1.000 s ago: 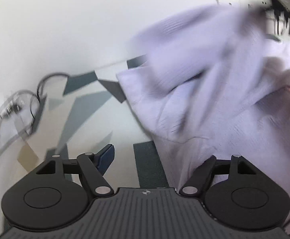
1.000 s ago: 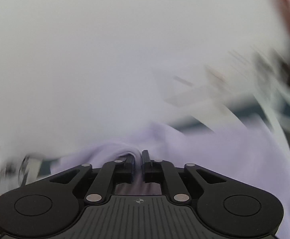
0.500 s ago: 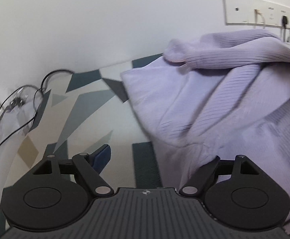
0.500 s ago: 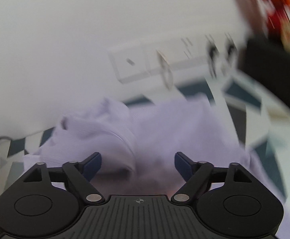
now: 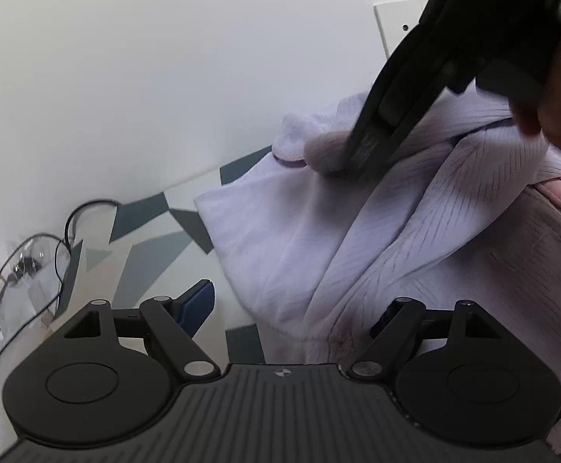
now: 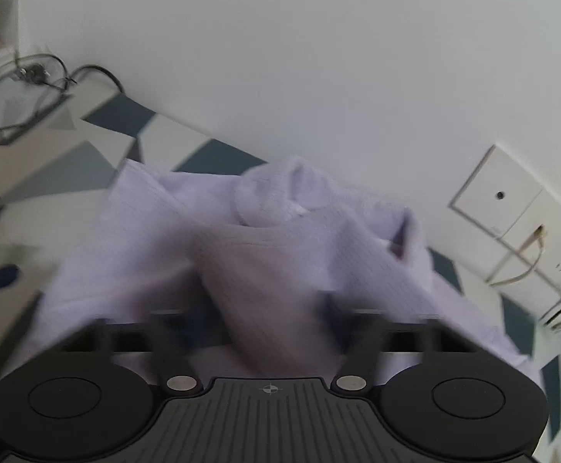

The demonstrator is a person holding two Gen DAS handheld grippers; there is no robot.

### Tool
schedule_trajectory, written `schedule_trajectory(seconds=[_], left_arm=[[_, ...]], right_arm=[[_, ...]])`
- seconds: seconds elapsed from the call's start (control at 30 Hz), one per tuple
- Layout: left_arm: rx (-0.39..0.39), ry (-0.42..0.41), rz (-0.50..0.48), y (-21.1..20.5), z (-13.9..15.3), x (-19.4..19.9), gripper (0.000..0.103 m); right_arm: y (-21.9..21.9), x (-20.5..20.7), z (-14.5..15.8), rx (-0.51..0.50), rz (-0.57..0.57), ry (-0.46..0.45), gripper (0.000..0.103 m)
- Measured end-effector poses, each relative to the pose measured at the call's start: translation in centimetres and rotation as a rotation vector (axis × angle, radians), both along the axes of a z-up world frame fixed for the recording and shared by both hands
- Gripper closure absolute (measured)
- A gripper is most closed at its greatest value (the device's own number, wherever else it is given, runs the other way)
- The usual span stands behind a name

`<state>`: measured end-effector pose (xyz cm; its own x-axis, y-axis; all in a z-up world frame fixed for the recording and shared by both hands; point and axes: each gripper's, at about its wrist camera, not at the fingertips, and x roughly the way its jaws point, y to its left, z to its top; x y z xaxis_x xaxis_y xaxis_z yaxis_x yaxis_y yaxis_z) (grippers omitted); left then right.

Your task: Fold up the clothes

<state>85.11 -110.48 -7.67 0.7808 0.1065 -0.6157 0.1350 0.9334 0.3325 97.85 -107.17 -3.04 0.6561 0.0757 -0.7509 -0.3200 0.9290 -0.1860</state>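
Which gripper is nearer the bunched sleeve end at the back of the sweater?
Right. The right gripper comes down from above with its tips right at the sleeve end. The left gripper sits open at the sweater's near edge.

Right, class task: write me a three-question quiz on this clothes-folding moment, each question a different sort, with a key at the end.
1. True or false: the left gripper has its fingers spread apart.
2. Multiple choice: the lilac garment lies on (A) a bare wooden floor, (B) a surface with a grey and teal geometric pattern, (C) a wire rack.
3. Short answer: in the left wrist view, what does the right gripper reach down onto?

Key
1. True; cloth lies over the right-hand finger.
2. B.
3. The bunched upper fold of the lilac garment, near the white wall.
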Motion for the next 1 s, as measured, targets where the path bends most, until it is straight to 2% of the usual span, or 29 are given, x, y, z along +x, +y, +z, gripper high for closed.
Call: schedule_trajectory(seconds=[0.03, 0.07, 0.13, 0.27, 0.37, 0.4, 0.5, 0.53, 0.6, 0.67, 0.73, 0.83, 0.93, 1.0], left_arm=[[0.002, -0.003, -0.004, 0.1, 0.0, 0.1, 0.024], [-0.003, -0.002, -0.004, 0.2, 0.0, 0.2, 0.024], [-0.025, 0.003, 0.006, 0.7, 0.0, 0.6, 0.024], [-0.087, 0.022, 0.044, 1.4, 0.3, 1.2, 0.024], [-0.127, 0.046, 0.067, 1.7, 0.2, 1.5, 0.024], [-0.137, 0.053, 0.072, 1.8, 0.2, 1.5, 0.024], [-0.151, 0.066, 0.076, 1.9, 0.1, 1.6, 0.024], [-0.149, 0.07, 0.077, 1.9, 0.1, 1.6, 0.024], [-0.139, 0.074, 0.076, 1.8, 0.1, 1.6, 0.024], [-0.123, 0.072, 0.067, 1.6, 0.1, 1.7, 0.024], [-0.104, 0.07, 0.06, 1.4, 0.1, 1.7, 0.024], [-0.074, 0.067, 0.05, 1.0, 0.2, 1.6, 0.024], [-0.056, 0.065, 0.046, 0.7, 0.3, 1.4, 0.024], [-0.055, 0.067, 0.048, 0.6, 0.3, 1.3, 0.024]], right_arm=[[-1.1, 0.0, 0.8, 0.046, -0.027, -0.008, 0.089], [-2.1, 0.0, 1.7, 0.091, -0.054, -0.016, 0.094], [-4.7, -0.3, 3.7, 0.199, -0.127, -0.061, 0.094], [-14.1, -3.9, 8.4, 0.554, -0.365, -0.232, 0.094], [-22.8, -8.6, 7.9, 0.82, -0.619, -0.306, 0.094], [-24.8, -10.5, 6.4, 0.886, -0.701, -0.303, 0.094], [-29.8, -15.5, 0.1, 1.042, -0.934, -0.202, 0.092], [-30.6, -16.3, -1.6, 1.081, -0.973, -0.143, 0.09], [-31.5, -17.9, -4.7, 1.14, -1.032, -0.045, 0.083], [-31.9, -19.3, -5.6, 1.173, -1.087, -0.049, 0.058], [-32.3, -20.5, -6.1, 1.217, -1.129, -0.074, 0.048], [-32.8, -20.9, -5.5, 1.239, -1.16, -0.099, 0.042], [-33.1, -19.7, -3.9, 1.199, -1.169, -0.119, 0.041], [-32.7, -18.6, -2.9, 1.138, -1.171, -0.082, 0.038]])
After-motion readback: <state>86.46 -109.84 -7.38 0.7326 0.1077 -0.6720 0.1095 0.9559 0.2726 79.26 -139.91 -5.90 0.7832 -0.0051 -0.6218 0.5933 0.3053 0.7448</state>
